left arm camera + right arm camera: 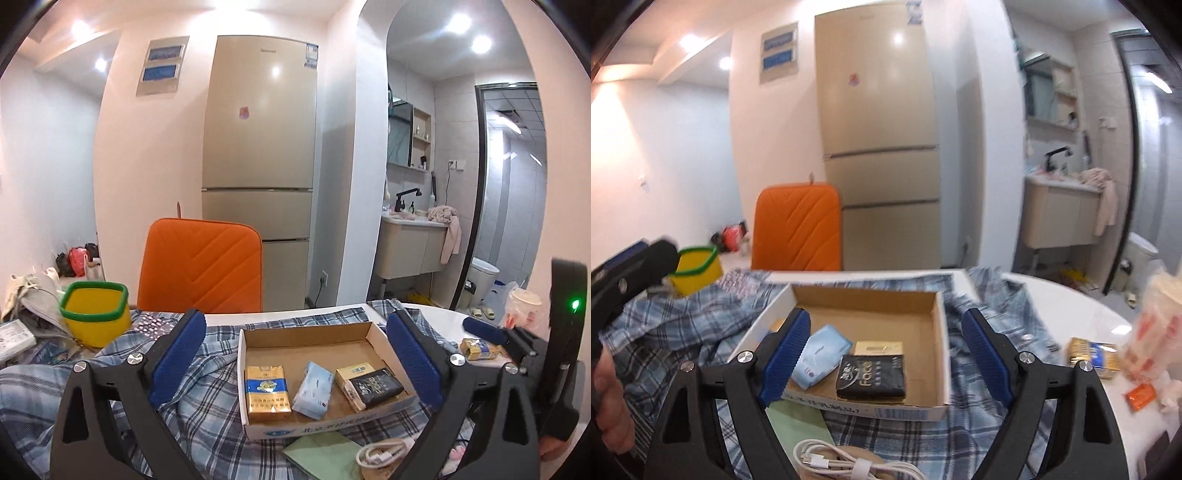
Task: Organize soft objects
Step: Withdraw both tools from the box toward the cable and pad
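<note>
Plaid blue cloth point(207, 373), a rumpled shirt or sheet, covers most of the lower frame in both views and seems to serve as the work surface over a white table point(1071, 299). On it, at lower centre, sits an open cardboard tray point(306, 336), probably the collecting place for the soft packs: a gold pack point(266, 391) at its left, a pale blue tissue pack point(313, 389) in the middle, and a black tissue pack point(376, 386) lying on a cream box at the right. The far half of the tray is bare, so there is room for more.

The left gripper point(295, 365) hangs with its blue pads wide apart on either side of the tray, holding nothing. The right gripper point(882, 354) is likewise spread wide and empty, above the tray's near edge; its left pad hides part of the tray's contents.

A gold-and-blue pack point(1089, 356) lies outside the tray at lower right, near a blurred white bag point(1148, 332), and looks like the next candidate. A green pad point(321, 454) and a coiled white cable point(846, 461) are cut off at the bottom edge. Printing on the packs is too small to read.
</note>
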{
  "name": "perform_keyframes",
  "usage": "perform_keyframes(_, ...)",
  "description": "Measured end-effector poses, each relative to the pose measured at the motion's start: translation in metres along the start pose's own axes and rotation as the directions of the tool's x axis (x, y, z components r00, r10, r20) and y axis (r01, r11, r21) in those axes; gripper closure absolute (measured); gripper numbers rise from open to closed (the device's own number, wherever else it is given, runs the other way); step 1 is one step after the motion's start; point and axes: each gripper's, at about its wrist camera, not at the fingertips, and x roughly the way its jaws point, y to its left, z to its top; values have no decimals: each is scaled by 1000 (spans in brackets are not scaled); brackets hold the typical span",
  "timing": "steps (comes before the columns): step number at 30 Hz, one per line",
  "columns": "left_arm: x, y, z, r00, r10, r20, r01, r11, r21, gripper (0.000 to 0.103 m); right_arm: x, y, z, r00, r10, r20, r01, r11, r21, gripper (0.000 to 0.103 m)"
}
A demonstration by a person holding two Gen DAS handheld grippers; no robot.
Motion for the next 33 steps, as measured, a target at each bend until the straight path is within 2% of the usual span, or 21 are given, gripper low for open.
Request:
perform_keyframes(4,-20,-3,-7,1000,-18,-4,18,1000,-1,5,-27,2,-3,999,-10,35,11,1000,-24,16)
perform_keyframes(9,-41,-7,-23,999,-31,-16,30,999,-25,1,-57,-10,-11,999,-26,42,25,1000,13,6)
perform_keyframes(11,-45,-7,-30,999,-34,-30,33,999,-36,1,-64,-16,-14,999,-33,32,32,999,28,2)
perform_keyframes(14,-47,-11,-45,997,-47,-67,43,997,-59,1,-73,-21,-23,998,-63,-9,64,997,43,1)
perform_keyframes(20,-41,-21,-73,990,-57,-127,51,997,-55,1,-79,-22,-57,993,-82,-91,85,996,31,1)
perform_keyframes(25,-32,-24,-84,981,-63,-181,58,998,-36,1,-75,-25,-83,986,-94,-138,100,994,36,1)
perform_keyframes(33,-30,-15,-90,978,-68,-195,54,995,-79,1,-68,-24,-88,980,-102,-169,108,994,25,1)
